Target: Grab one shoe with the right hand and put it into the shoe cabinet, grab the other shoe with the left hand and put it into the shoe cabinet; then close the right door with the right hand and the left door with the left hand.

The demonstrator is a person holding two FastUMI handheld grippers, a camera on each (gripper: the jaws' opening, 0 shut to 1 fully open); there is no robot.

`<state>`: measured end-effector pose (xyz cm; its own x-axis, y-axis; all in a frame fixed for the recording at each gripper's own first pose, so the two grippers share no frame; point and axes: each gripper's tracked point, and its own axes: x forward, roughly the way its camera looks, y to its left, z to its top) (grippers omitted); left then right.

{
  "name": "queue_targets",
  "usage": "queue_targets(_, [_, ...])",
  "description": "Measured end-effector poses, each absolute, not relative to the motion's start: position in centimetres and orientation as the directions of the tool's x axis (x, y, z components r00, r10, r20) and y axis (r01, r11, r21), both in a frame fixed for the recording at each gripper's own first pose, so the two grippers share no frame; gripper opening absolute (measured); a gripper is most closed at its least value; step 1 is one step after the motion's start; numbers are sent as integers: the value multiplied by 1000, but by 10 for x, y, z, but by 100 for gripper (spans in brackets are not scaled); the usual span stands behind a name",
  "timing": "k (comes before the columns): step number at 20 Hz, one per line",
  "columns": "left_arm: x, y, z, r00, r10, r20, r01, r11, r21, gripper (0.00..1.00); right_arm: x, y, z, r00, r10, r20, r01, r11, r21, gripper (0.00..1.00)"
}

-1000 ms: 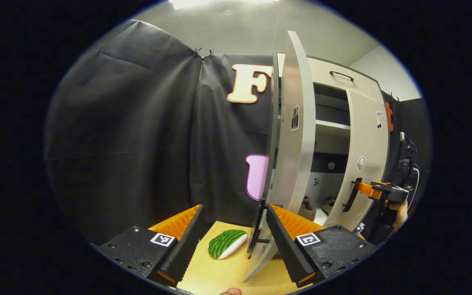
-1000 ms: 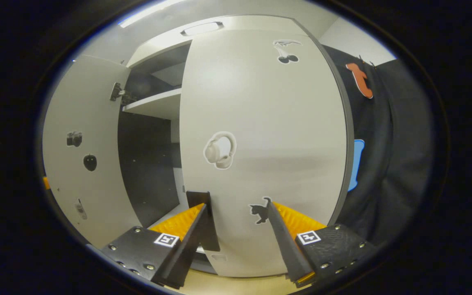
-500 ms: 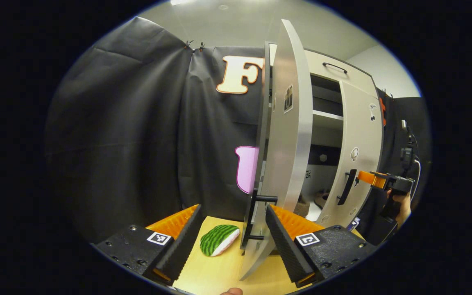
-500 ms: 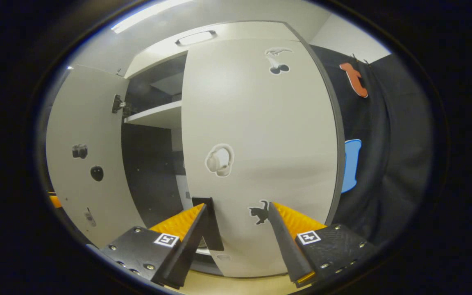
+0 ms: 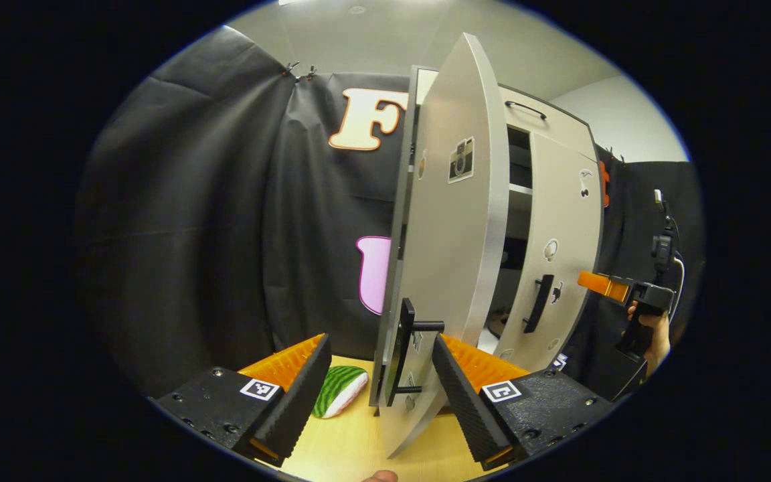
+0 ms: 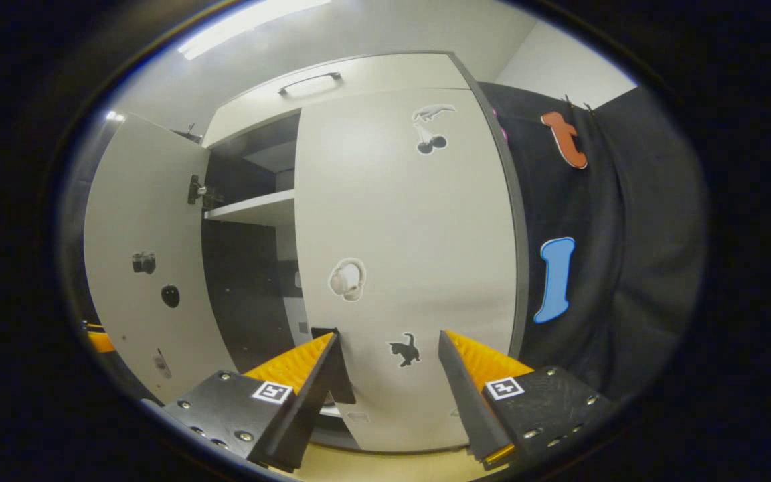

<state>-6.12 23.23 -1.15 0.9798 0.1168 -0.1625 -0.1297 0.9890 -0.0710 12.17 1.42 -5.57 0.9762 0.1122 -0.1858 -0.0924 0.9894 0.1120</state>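
The left gripper [image 5: 373,385], jaws spread and empty, nears the half-open left door [image 5: 452,248], a stiff hinged panel best pushed near its black handle [image 5: 404,351]; the right gripper [image 6: 385,385] gapes too.

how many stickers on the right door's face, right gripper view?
3: a cherry sticker near the top, a headphones sticker mid-height near the free edge, a cat sticker lower; more may hide behind the fingers.

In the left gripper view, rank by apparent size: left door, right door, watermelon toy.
1. left door, though nearness inflates it
2. right door
3. watermelon toy, partly hidden behind a finger
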Motion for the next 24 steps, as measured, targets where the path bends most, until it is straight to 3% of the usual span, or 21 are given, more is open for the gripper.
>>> queue_targets(2, [-55,221,-11,984,89,-156,-98,994,-53,94,117,9,-52,978,103,-182,-85,991,106,86])
queue_targets(3, [-53,216,-12,985,75,-156,-84,995,-51,89,114,6,-51,978,99,-182,-81,991,103,89])
queue_targets(4, [-50,210,-12,986,60,-157,-69,996,-55,94,112,3,-50,979,93,-182,-76,992,98,89])
queue_targets(6, [-45,198,-14,988,29,-155,-41,997,-71,94,107,-3,-48,980,84,-181,-69,994,90,86])
queue_targets(7, [-42,192,-15,988,15,-153,-27,997,-78,89,106,-6,-47,981,78,-180,-63,994,86,86])
queue_targets(8, [-39,186,-15,989,1,-151,-13,997,-83,89,104,-9,-46,981,72,-182,-58,995,82,89])
queue_targets(17, [-2,125,-25,978,-149,-146,127,980,-153,94,93,-40,-46,980,22,-197,-11,998,59,86])
queue_targets(18, [4,116,-26,976,-161,-147,137,977,-163,94,92,-44,-46,980,16,-198,-5,998,55,89])
queue_targets(24, [28,91,-32,971,-180,-157,157,977,-144,95,80,-78,-48,978,-38,-205,47,998,39,87])
